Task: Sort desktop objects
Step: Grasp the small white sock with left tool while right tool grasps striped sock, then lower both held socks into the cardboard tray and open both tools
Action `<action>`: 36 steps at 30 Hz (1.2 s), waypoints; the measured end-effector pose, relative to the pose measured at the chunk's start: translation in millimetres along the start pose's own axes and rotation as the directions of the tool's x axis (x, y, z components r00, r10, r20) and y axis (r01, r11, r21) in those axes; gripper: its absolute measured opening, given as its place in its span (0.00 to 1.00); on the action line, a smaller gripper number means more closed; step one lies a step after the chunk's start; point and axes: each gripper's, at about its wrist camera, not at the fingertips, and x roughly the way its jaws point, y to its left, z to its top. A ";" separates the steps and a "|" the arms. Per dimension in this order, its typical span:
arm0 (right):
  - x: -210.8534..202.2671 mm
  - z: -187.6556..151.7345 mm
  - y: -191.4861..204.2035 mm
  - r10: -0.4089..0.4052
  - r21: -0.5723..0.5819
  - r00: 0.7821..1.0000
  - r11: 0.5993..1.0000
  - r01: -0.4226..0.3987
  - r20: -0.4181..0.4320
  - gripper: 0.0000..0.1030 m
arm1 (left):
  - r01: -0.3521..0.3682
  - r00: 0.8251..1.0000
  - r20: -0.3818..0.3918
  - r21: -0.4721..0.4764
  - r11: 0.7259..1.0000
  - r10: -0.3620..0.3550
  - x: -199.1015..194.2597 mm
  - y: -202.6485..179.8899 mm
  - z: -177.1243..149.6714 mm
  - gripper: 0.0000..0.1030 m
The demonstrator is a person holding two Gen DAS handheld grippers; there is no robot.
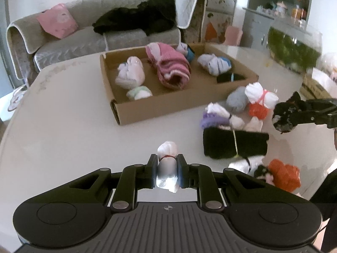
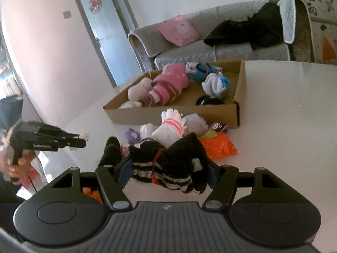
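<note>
My left gripper (image 1: pixel 167 164) is shut on a white sock bundle (image 1: pixel 167 168) tied with a red band, held above the white table (image 1: pixel 63 130). My right gripper (image 2: pixel 168 166) is shut on a black sock bundle with grey stripes (image 2: pixel 179 164), above the pile of bundles. It also shows in the left wrist view (image 1: pixel 283 117). The left gripper shows in the right wrist view (image 2: pixel 81 140). A cardboard box (image 1: pixel 168 105) holds several sock bundles, among them a pink one (image 1: pixel 170 67). It also shows in the right wrist view (image 2: pixel 174 113).
A pile of sock bundles lies right of the box: black (image 1: pixel 233 145), orange (image 1: pixel 284 174), grey (image 1: pixel 237 99), purple-white (image 1: pixel 214 116). A sofa (image 1: pixel 73 42) stands behind the table. A glass fish tank (image 1: pixel 292 46) sits at the table's far right.
</note>
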 end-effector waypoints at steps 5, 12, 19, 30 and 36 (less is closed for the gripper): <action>-14.2 10.1 -16.8 0.076 0.083 0.995 0.993 -0.081 0.061 0.63 | 0.029 0.999 0.035 -0.024 0.999 -0.029 -4.7 1.6 6.7 0.23; -28.6 23.4 -35.6 0.128 0.162 0.978 0.975 -0.155 0.166 0.63 | 0.050 0.995 0.086 -0.052 0.997 -0.045 -10.4 1.7 16.4 0.23; -23.0 49.2 -37.1 0.109 0.157 0.966 0.976 -0.148 0.232 0.63 | 0.077 0.984 0.166 -0.103 0.992 -0.059 -11.5 1.4 46.0 0.23; 32.4 110.3 -34.1 0.082 0.098 0.964 0.989 -0.110 0.254 0.63 | 0.070 0.982 0.187 -0.177 0.982 -0.036 24.2 5.0 118.0 0.24; 67.2 117.0 -42.1 0.066 0.086 0.973 0.993 -0.087 0.219 0.63 | 0.055 0.987 0.156 -0.145 0.988 -0.032 52.0 0.8 119.3 0.24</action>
